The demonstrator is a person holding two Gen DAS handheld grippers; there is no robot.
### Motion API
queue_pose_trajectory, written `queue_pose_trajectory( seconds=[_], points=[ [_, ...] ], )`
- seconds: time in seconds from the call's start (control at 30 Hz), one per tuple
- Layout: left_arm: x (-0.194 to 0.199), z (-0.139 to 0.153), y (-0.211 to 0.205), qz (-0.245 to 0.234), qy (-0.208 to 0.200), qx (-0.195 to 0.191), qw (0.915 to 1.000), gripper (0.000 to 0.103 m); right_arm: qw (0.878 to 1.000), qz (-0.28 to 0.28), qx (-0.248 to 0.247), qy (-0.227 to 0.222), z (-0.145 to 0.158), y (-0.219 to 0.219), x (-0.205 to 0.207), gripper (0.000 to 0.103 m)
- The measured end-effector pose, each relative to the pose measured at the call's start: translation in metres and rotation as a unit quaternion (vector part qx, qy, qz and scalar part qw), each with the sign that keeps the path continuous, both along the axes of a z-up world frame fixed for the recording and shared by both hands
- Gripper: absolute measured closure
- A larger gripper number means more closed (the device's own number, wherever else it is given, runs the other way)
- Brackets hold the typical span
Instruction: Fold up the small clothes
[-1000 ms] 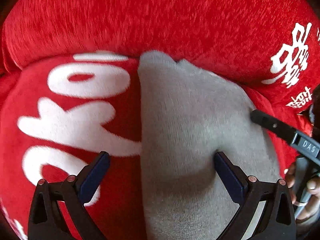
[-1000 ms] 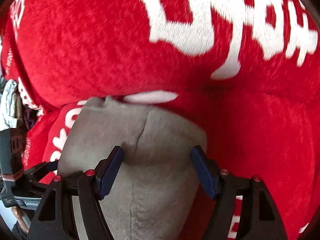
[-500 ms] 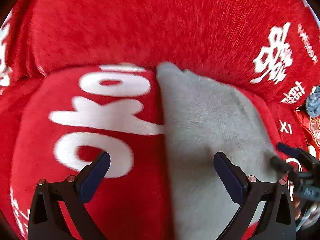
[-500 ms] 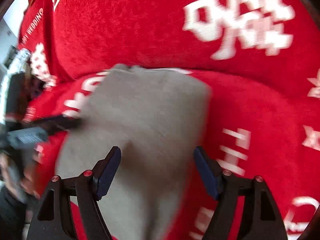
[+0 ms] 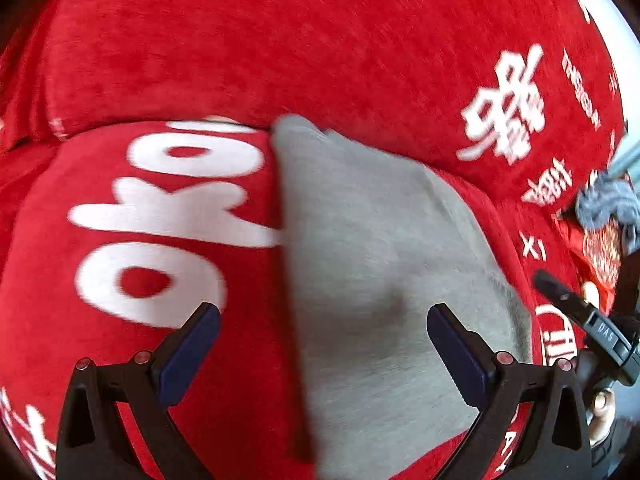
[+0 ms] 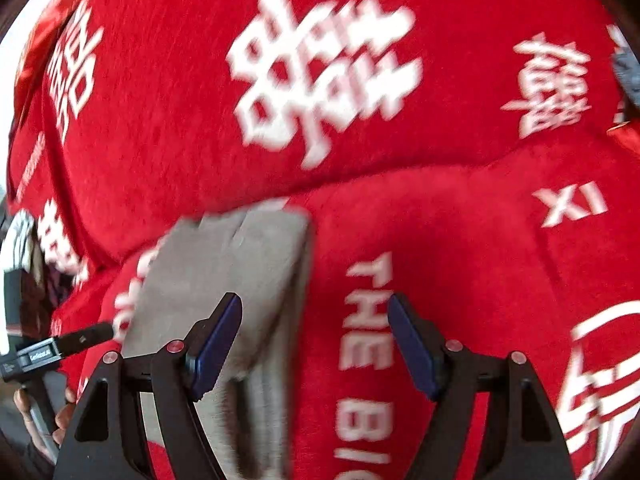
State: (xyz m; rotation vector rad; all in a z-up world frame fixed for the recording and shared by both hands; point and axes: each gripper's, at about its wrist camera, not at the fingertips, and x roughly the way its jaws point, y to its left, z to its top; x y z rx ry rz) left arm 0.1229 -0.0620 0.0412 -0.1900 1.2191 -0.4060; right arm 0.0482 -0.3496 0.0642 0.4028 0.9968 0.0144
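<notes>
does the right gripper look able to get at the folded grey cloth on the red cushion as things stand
Probably yes: the right gripper is open and empty above the red printed cushion, with the folded grey cloth uncovered, its edge under the left-hand pad; nothing lies between.

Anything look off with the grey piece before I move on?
Nothing stands out. The folded grey garment lies flat on the red printed blanket, edges fairly even, both grippers open and clear of it. Motion blur hides fine wrinkles.

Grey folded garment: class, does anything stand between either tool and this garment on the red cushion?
Nothing visible does. The grey folded garment lies bare on the red cushion. The left tool hangs open over its left edge, and the right tool hangs open beside its right edge.
</notes>
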Motion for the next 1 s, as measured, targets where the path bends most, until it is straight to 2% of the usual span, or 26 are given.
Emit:
queue_pose_trajectory(
  seconds=[0.1, 0.17, 0.2, 0.27, 0.3, 0.43, 0.57, 0.67, 0.7, 0.77, 0.83, 1.0],
  points=[
    [0.005, -0.017, -0.013, -0.006, 0.022, 0.006, 0.9997, 0.0, 0.998, 0.047, 0.022, 0.042, -0.022, 0.029, 0.015, 0.025],
    [0.01, -0.03, -0.016, -0.002, 0.04, -0.004, 0.9992, 0.0, 0.995, 0.066, -0.01, 0.073, -0.039, 0.046, 0.027, 0.025],
    [0.012, -0.035, -0.016, -0.005, 0.04, -0.01, 0.9991, 0.0, 0.995, 0.064, 0.011, 0.071, -0.047, 0.047, 0.032, 0.024],
    [0.011, -0.037, -0.018, -0.017, 0.011, -0.01, 0.9998, 0.0, 0.994, 0.047, 0.063, 0.076, -0.058, 0.038, 0.037, 0.021],
    [0.009, -0.037, -0.02, -0.018, 0.002, -0.005, 0.9998, 0.0, 0.994, 0.043, 0.079, 0.063, -0.06, 0.034, 0.038, 0.019],
    [0.001, -0.037, -0.021, -0.019, -0.033, -0.005, 0.9993, 0.0, 0.994, 0.076, 0.069, 0.046, -0.062, 0.039, 0.033, 0.018],
    [0.002, -0.037, -0.019, -0.014, -0.031, -0.009, 0.9994, 0.0, 0.993, 0.074, 0.073, 0.051, -0.058, 0.043, 0.029, 0.017],
    [0.001, -0.036, -0.026, -0.023, -0.025, 0.002, 0.9994, 0.0, 0.988, 0.128, 0.062, 0.06, -0.056, 0.067, 0.033, 0.017],
    [0.0, -0.035, -0.028, -0.028, -0.028, 0.008, 0.9992, 0.005, 0.988, 0.135, 0.037, 0.058, -0.055, 0.074, 0.032, 0.017],
    [-0.003, -0.029, -0.033, -0.041, -0.03, -0.007, 0.9987, 0.018, 0.989, 0.131, 0.039, 0.059, -0.057, 0.075, 0.033, 0.018],
    [-0.004, -0.028, -0.036, -0.04, -0.032, 0.003, 0.9987, 0.019, 0.989, 0.125, 0.058, 0.06, -0.058, 0.07, 0.034, 0.018],
    [-0.003, -0.028, -0.035, -0.037, -0.027, -0.004, 0.999, 0.019, 0.99, 0.115, 0.061, 0.059, -0.059, 0.07, 0.034, 0.017]
  ],
)
